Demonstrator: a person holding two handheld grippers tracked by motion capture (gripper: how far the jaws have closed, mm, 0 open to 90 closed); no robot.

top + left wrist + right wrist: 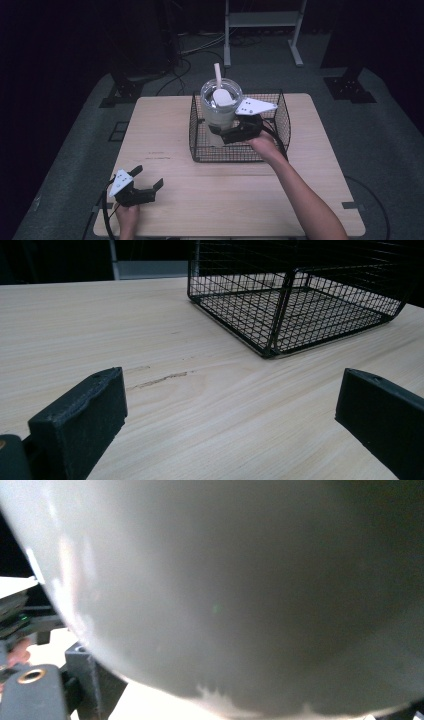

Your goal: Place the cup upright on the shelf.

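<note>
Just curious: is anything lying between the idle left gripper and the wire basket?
No. The high view shows bare tabletop between left gripper and wire basket.

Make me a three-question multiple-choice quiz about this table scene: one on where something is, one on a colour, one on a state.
1. Where is the clear container?
A. over the wire basket
B. on the floor
C. beside the left gripper

2. What colour is the basket?
A. white
B. black
C. red

3. How do the left gripper's jaws stand?
A. shut on a spoon
B. shut on the basket
C. open

Answers: 1 A, the right gripper holds it above the basket; 2 B, dark mesh; 3 C, bare table shows between the jaws.
</note>
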